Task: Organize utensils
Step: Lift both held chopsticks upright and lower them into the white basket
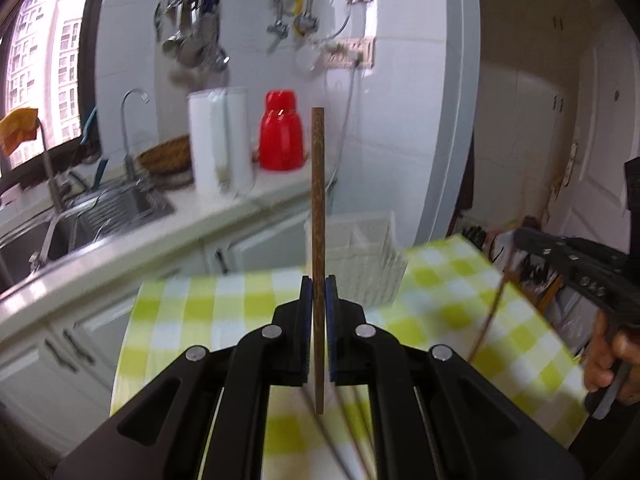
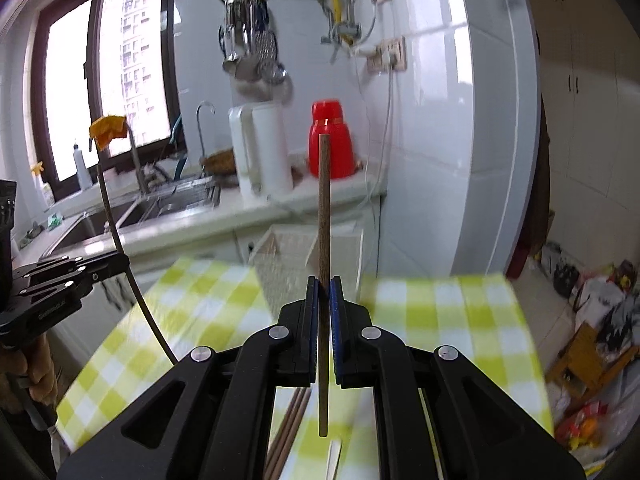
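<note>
In the left wrist view my left gripper [image 1: 319,292] is shut on a brown wooden chopstick [image 1: 318,200] that stands upright between its blue pads. My right gripper [image 2: 323,292] is likewise shut on another upright chopstick [image 2: 324,216]. Each gripper also shows in the other's view: the right gripper [image 1: 519,238] at the right edge, the left gripper [image 2: 120,262] at the left edge, each with its stick. Both hang above a table with a green-and-white checked cloth [image 2: 440,320]. A white slotted utensil basket [image 2: 288,256] stands at the table's far edge. Several more chopsticks [image 2: 292,432] lie under the right gripper.
Behind the table runs a counter with a steel sink [image 2: 132,212], a tap [image 1: 130,128], a white jug [image 2: 260,148] and a red flask [image 2: 330,140]. Ladles hang on the tiled wall [image 2: 248,44]. Clutter lies on the floor [image 2: 592,320] to the right. A hand [image 1: 608,356] holds the right gripper.
</note>
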`<state>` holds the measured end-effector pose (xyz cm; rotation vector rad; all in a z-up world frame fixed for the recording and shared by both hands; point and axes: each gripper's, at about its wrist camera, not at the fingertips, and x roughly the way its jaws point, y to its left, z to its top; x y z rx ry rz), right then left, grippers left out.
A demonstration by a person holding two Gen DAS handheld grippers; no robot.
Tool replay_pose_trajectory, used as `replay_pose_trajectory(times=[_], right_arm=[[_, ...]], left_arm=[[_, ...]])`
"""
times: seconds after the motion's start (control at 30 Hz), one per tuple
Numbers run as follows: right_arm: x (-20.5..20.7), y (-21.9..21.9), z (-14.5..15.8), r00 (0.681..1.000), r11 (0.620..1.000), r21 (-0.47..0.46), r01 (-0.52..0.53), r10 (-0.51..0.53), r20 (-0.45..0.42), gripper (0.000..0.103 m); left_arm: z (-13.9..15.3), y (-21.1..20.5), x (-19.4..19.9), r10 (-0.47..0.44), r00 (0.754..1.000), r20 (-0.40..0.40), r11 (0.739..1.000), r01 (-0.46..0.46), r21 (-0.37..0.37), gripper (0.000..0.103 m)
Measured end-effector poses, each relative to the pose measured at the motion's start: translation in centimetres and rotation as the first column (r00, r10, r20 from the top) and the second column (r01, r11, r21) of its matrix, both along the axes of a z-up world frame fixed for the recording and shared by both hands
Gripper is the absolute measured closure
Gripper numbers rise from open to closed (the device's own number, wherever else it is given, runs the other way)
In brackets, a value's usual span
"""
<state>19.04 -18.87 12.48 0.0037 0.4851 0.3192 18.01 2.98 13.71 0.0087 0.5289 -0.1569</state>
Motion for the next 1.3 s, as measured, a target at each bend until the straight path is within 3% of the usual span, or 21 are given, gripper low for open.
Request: replay_pose_trajectory(times=[0.23,0.43,0.77,1.0,1.3], right_arm=[[6.9,0.4,4.1,0.998,0.999,0.025,0.025,-0.026,0.054,0.095],[12.8,0.3,4.7,0.997,0.998,0.053,0.042,-0.045,0.057,0.095],[19.4,1.1,0.2,0.999,0.997,0.065,0.038,-0.035,-0.040,0.095],[20.8,2.1,-3.7,0.992,0.999,0.038,0.022,-0.017,-0.129,0.095],[20.9,2.5,-5.2,0.983,1.000,-0.007,0.016,-0.017,-0.184,0.095]], left_arm=[[5.9,-2.3,7.0,-0.037,0.996,0.083,0.999,0.039,-0.024,0.097],[7.2,-3.4,12.9,-0.033,0.995,0.097,0.998,0.038,-0.052,0.097],[2.8,-3.3,19.6,-0.014,0.999,0.030,0.996,0.017,-0.092,0.097],[-1.7,-3.1,21.6,-0.016,0.999,-0.044,0.994,0.011,-0.107,0.097],[-4.9,-3.3,22.7,-0.028,0.990,-0.136,0.994,0.013,-0.107,0.097]])
